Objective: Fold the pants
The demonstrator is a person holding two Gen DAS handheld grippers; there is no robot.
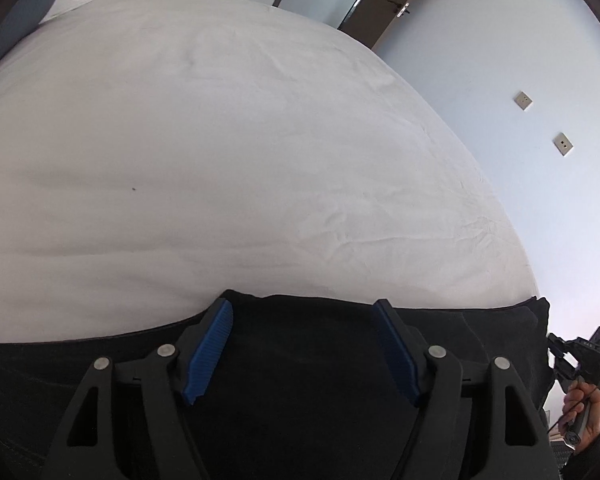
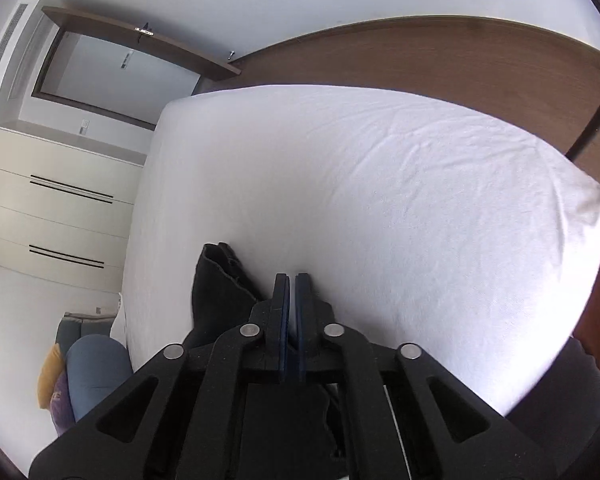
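**Pants at near bed edge: left spread above the cloth, right pressed together**

Your left hand-held gripper (image 1: 302,344) sits closest to the lens, its blue pads spread wide and tipped steeply down over the black pants (image 1: 300,380). Nothing is pinched between them; the stance suggests you are lining up for a fresh grasp or have let the cloth go. The pants lie in a dark band along the near edge of the bed (image 1: 220,140), reaching toward its right corner.

Your right hand-held gripper (image 2: 292,300) has its pads pressed together, also angled downward. Whether a thin layer is caught between them cannot be told. A bunched fold of the pants (image 2: 220,292) stands up just left of its fingers, probably lifted cloth awaiting the next fold.

In the left wrist view, your right hand (image 1: 584,412) grips that tool's handle past the bed's right corner.

Beyond, the white sheet runs bare to the far edge; the wooden headboard (image 2: 440,56) follows.
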